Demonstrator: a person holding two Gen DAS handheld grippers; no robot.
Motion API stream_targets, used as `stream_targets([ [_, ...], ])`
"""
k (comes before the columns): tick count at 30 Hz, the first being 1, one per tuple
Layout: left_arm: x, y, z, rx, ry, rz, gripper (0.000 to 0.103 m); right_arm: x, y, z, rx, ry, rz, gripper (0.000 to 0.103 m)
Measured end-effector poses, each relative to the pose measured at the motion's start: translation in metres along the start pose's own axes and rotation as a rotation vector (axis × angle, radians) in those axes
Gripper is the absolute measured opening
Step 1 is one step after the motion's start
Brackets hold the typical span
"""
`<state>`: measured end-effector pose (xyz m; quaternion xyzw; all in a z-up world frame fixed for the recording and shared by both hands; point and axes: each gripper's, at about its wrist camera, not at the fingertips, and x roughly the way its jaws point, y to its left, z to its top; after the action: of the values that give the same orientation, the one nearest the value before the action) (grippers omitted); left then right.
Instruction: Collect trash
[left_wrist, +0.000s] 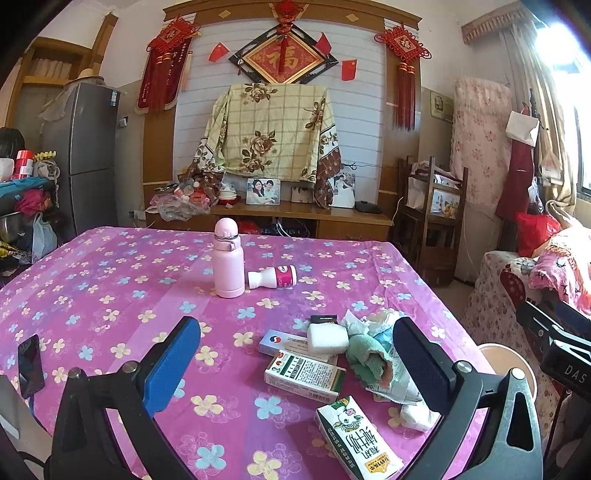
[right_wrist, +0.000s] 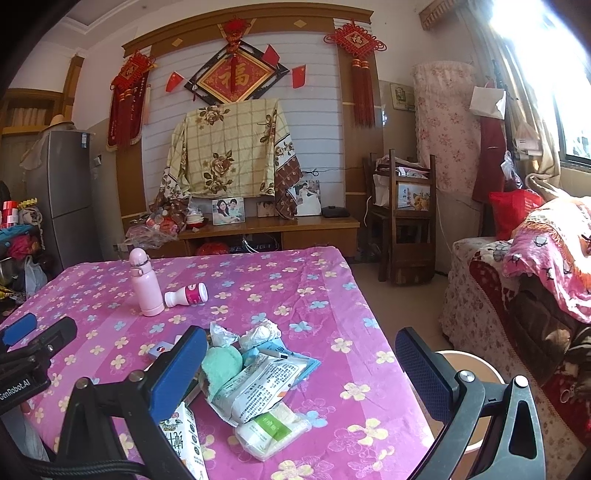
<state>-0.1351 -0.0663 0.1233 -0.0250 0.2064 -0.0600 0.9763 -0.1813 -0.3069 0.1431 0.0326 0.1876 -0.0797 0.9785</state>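
A heap of trash lies on the pink flowered tablecloth (left_wrist: 110, 280) near its right front corner: a milk carton (left_wrist: 356, 437), a white medicine box (left_wrist: 304, 374), a second box (left_wrist: 286, 343), a white sponge block (left_wrist: 327, 338), a green cloth (left_wrist: 365, 356) and crumpled wrappers (right_wrist: 258, 384). A tissue pack (right_wrist: 271, 432) lies at the front. My left gripper (left_wrist: 295, 365) is open and empty above the heap. My right gripper (right_wrist: 301, 369) is open and empty, with the wrappers between its fingers in view.
A pink flask (left_wrist: 227, 258) stands mid-table with a small white bottle (left_wrist: 271, 277) lying beside it. A phone (left_wrist: 29, 363) lies at the left edge. A round bin (right_wrist: 469, 373) stands on the floor right of the table. A sofa (right_wrist: 517, 295) is further right.
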Motion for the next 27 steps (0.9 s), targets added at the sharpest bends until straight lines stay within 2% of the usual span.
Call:
stream_targets([
  [27,-0.0021,0.0008,-0.0018,-0.005,0.006,0.001,0.103,0.004,-0.0037,-0.002,0.008,0.023,-0.015,0.103],
])
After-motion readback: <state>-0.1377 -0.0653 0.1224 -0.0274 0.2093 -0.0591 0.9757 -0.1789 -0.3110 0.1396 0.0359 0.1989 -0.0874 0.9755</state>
